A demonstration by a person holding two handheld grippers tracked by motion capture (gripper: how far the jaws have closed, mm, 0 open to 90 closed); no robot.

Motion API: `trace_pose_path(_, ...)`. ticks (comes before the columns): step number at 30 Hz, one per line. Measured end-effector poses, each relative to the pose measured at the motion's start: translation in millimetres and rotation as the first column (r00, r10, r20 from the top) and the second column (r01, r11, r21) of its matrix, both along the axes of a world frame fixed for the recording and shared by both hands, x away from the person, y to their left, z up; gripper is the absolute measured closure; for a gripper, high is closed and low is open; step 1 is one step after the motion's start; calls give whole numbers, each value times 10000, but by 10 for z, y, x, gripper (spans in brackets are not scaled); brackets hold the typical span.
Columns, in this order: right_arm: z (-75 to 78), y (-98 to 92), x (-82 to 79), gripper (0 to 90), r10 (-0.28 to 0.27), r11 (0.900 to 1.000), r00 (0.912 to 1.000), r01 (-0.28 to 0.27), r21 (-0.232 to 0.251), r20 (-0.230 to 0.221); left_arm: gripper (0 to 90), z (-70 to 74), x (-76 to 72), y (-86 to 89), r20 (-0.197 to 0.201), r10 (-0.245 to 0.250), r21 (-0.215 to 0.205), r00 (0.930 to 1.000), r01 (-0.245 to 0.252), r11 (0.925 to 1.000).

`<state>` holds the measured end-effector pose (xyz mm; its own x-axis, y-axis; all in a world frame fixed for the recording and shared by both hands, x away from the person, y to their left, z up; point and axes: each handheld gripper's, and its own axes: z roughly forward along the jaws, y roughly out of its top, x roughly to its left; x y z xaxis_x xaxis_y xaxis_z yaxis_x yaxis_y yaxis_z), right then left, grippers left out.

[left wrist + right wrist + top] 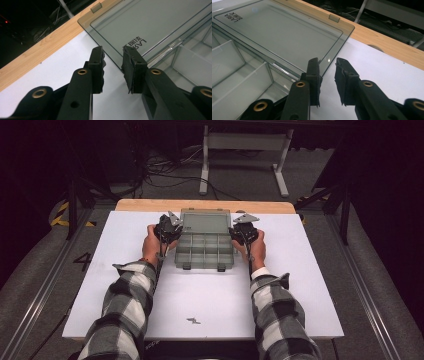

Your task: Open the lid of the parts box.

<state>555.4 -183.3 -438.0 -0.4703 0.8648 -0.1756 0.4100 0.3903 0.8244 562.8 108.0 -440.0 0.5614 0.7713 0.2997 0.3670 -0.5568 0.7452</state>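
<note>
Your compartment box (204, 250) sits open on the white surface (125, 295), toward its far wooden edge (150, 205), with the smoky clear lid (205, 221) laid back flat beyond the tray of dividers. Take that box as your reference.

Your left hand-held gripper (170, 227) is at the box's left side, level with the hinge line. In the left gripper view its jaws stand a narrow gap apart, and the lid's side edge (110, 60) runs into that gap near the corner by the hinge. The pads do not look pressed on the plastic, so you hold nothing yet.

Your right hand-held gripper (243, 231) mirrors this at the box's right side. In the right gripper view its jaws are likewise parted by a narrow gap, and the lid's edge (329, 65) comes down to the gap without being pinched. A latch tab (334, 17) shows on the lid's far edge, away from both grippers.

You seem to be at the step of taking hold of the lid from both sides, probably to swing it over the tray and shut the box. The next move calls for closing both grippers on the thin edge together, then lifting evenly so the lid turns on its hinge without twisting or dragging the box across the surface.
</note>
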Motion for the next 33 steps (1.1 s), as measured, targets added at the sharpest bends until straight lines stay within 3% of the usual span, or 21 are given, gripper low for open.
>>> trace_pose_path(15, 235, -30, -122, 686, 301, 9980, 9985, -326, 536, 456, 640, 255, -144, 117, 384, -481, -651, 9981, 505, 9966)
trace_pose_path(21, 309, -68, -188, 657, 566, 9952, 9961, -618, 758, 683, 616, 350, -256, 213, 687, -935, -903, 9932, 996, 9909)
trace_pose_path(25, 333, -81, -221, 651, 748, 9949, 9943, -796, 615, 754, 604, 381, -307, 264, 810, -1045, -921, 9912, 1119, 9894)
trace_pose_path(33, 419, -163, -297, 640, 820, 9925, 9912, -907, 814, 1038, 592, 497, -423, 335, 1195, -1348, -960, 9836, 1466, 9845)
